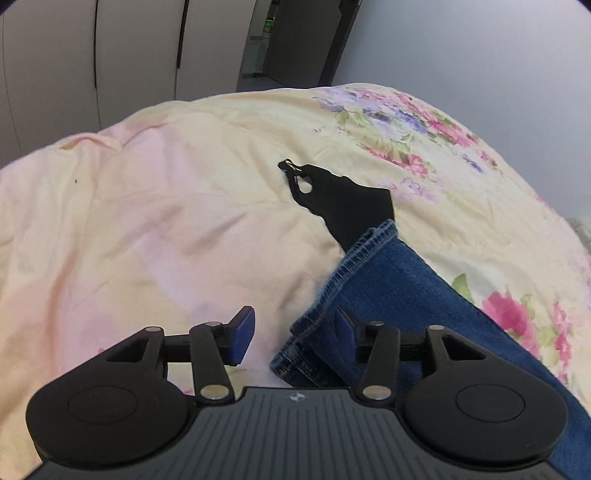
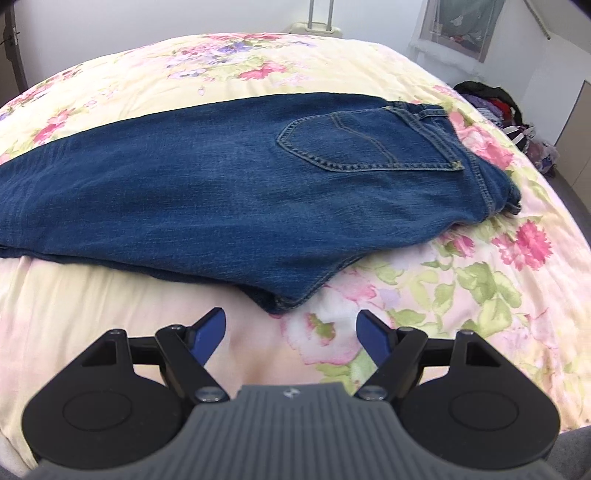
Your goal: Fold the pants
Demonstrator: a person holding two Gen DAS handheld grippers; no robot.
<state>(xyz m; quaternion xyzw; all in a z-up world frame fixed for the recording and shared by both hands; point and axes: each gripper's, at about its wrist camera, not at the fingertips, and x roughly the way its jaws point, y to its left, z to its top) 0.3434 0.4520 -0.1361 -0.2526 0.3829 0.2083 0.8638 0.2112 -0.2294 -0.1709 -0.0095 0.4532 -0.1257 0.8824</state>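
Blue jeans (image 2: pixel 229 173) lie folded lengthwise across the floral bedspread (image 2: pixel 480 280), back pocket up and waistband to the right. In the left wrist view the leg end with its stitched hem (image 1: pixel 354 258) runs in from the right. My left gripper (image 1: pixel 293 330) hovers over that hem with its jaws apart. The hem's corner lies between the pads, the right pad (image 1: pixel 345 326) sits against the denim and the left pad (image 1: pixel 242 332) is over bare sheet. My right gripper (image 2: pixel 291 328) is open just short of the jeans' near edge, with only bedspread between its fingers.
A black piece of cloth (image 1: pixel 343 199) lies on the bed just past the leg hem. White wardrobe doors (image 1: pixel 92 62) and a dark doorway (image 1: pixel 295 37) stand beyond the bed. A suitcase (image 2: pixel 317 26) and a heap of clothes (image 2: pixel 495 103) sit past its far side.
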